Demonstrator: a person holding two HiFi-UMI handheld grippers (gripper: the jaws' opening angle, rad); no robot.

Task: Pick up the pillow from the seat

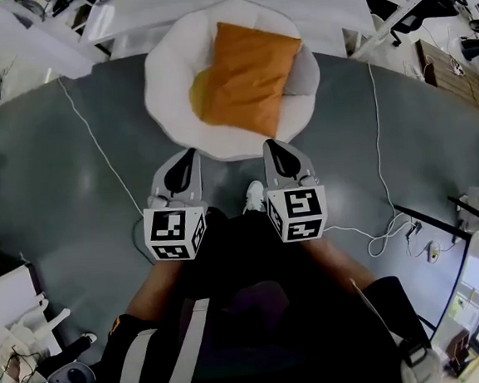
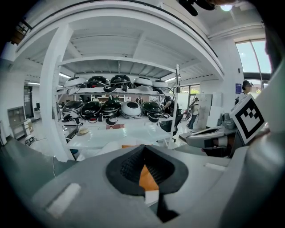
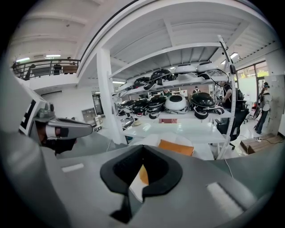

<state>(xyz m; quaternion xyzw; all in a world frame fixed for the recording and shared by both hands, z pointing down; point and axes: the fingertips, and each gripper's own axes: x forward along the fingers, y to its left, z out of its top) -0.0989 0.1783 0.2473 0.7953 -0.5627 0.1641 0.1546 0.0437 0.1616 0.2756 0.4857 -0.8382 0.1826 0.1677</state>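
Note:
An orange pillow (image 1: 246, 77) leans tilted on the round white seat (image 1: 164, 93), straight ahead of me. My left gripper (image 1: 188, 155) and right gripper (image 1: 270, 146) hover side by side just short of the seat's near rim, both shut and holding nothing. The left gripper view shows its jaws (image 2: 143, 149) together, with a slice of the pillow (image 2: 147, 178) visible through the notch. In the right gripper view the gripper (image 3: 142, 149) is likewise shut, and the pillow (image 3: 176, 147) lies beyond on the seat (image 3: 149, 141).
White cables (image 1: 93, 137) trail across the grey floor on both sides of the seat. A white table (image 2: 111, 136) and shelves of black and white helmets (image 3: 178, 103) stand behind it. My white shoe (image 1: 255, 197) is between the grippers.

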